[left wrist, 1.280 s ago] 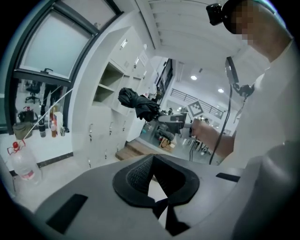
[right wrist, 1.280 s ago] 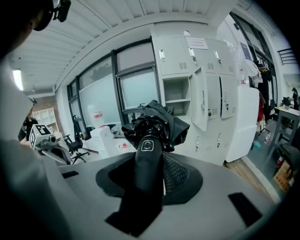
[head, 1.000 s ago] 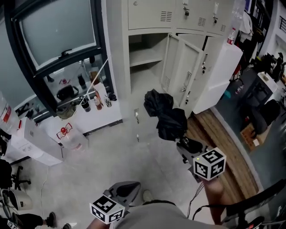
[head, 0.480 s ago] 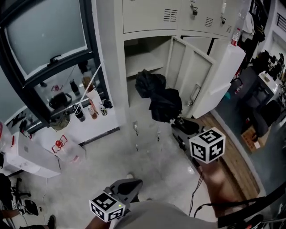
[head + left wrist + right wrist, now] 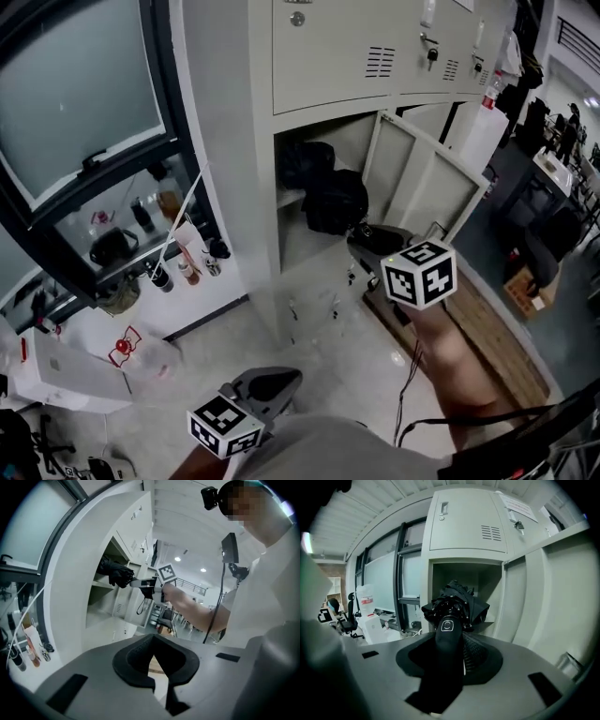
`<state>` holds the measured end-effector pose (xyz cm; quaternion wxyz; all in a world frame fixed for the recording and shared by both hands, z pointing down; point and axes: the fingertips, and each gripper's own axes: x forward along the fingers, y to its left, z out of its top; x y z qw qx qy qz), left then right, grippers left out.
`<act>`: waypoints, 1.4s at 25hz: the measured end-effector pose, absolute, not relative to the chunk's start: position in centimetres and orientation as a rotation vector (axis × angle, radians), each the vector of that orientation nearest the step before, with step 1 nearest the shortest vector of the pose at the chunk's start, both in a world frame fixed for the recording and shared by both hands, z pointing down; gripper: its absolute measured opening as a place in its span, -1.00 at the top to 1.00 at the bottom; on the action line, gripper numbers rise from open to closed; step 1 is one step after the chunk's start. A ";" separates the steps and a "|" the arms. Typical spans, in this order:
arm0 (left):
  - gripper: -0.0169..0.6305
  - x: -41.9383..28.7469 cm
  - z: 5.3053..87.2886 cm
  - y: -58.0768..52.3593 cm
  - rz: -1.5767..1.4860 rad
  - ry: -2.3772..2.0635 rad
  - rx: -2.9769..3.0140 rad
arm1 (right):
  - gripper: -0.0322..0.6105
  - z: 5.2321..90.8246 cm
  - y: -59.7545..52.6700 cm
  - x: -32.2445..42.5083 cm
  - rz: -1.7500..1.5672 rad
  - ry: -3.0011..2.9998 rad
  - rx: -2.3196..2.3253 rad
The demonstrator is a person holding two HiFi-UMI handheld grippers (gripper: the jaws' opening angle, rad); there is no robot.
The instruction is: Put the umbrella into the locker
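Observation:
A folded black umbrella (image 5: 325, 192) is carried by its handle (image 5: 447, 634), and my right gripper (image 5: 372, 244) is shut on that handle. Its bundled canopy (image 5: 457, 603) reaches into the mouth of the open locker compartment (image 5: 356, 141), about level with the inner shelf (image 5: 292, 199). The left gripper view shows the umbrella (image 5: 115, 571) and the right gripper (image 5: 145, 581) from the side, at the locker opening. My left gripper (image 5: 269, 386) hangs low and near my body. Its pads (image 5: 136, 660) meet at the tips with nothing between them.
The locker door (image 5: 422, 187) stands swung open to the right of the compartment. Shut locker doors (image 5: 356, 52) sit above. A window sill with bottles (image 5: 178, 262) runs along the left, and white containers (image 5: 56, 370) stand on the floor below. A wooden floor strip (image 5: 492, 328) lies at right.
Both grippers have moved forward toward the locker. The umbrella has risen from in front of the locker up into the open compartment's mouth, still held by its handle.

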<state>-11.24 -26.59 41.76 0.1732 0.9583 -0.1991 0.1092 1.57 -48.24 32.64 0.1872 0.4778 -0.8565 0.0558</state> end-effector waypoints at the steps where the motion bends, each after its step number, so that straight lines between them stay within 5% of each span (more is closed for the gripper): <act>1: 0.92 -11.6 41.6 -27.3 0.315 -0.556 2.723 | 0.43 32.5 -49.5 1.1 0.156 -2.406 1.348; 20: 0.92 -17.3 41.9 -37.3 0.357 -0.574 2.714 | 0.43 32.5 -68.7 -5.2 0.186 -2.350 1.364; 35: 0.92 -18.8 43.2 -38.9 0.354 -0.621 2.658 | 0.43 35.0 -72.4 -6.0 0.226 -2.240 1.310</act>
